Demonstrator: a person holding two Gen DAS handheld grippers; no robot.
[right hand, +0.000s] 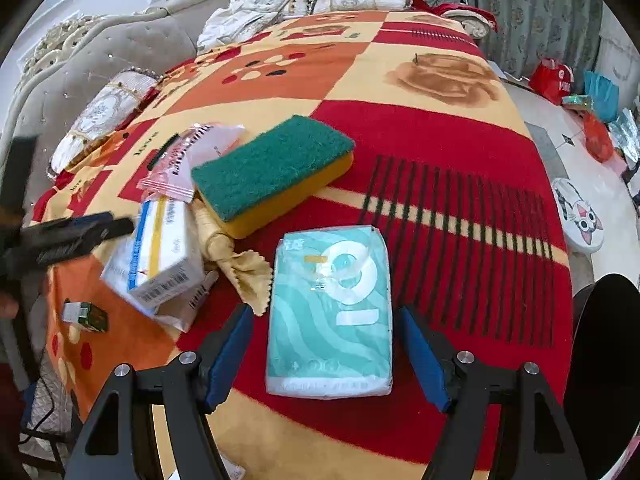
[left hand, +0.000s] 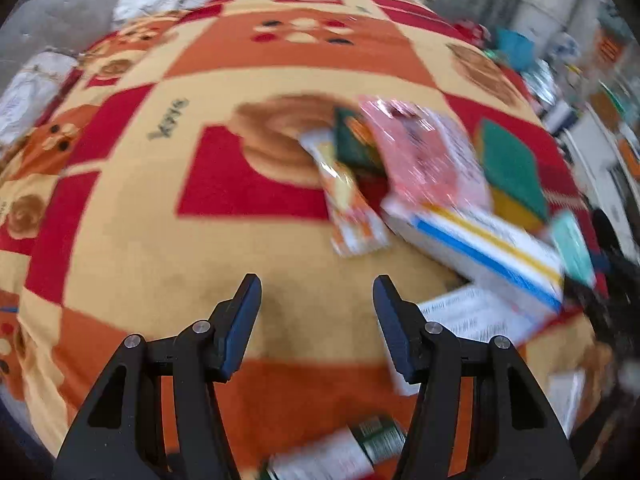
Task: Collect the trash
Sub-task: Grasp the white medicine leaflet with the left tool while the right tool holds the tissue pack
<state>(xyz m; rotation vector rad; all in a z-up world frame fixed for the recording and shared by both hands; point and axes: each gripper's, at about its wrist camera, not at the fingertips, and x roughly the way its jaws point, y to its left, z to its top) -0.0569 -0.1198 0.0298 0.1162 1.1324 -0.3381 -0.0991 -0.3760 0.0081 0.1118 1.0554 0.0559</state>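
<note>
A checked red, orange and cream blanket (right hand: 420, 128) covered the bed beneath both claws. The right gripper (right hand: 326, 334) stood released, its blue pads spread wide, and a teal tissue pack (right hand: 330, 312) lay flat on the blanket between and just ahead of them, touching neither. Beyond that pack, up and to the left of the right claw, a green-and-yellow sponge (right hand: 272, 172) rested tilted on the heap of litter. Left of the right claw lay a white box with blue and yellow stripes (right hand: 160, 252), with a crumpled beige wrapper (right hand: 244, 268) between it and the tissue pack. A pink wrapper (right hand: 176, 164) sat further off, behind the box. A small green-and-white carton (right hand: 84, 314) lay apart at the far left.

The left gripper (left hand: 317, 296) was likewise released, with nothing between its fingers; bare blanket lay straight ahead. The striped box (left hand: 480, 248) sat ahead to its right, and an orange-and-white wrapper (left hand: 352, 208) just left of that box. The left view was blurred.
</note>
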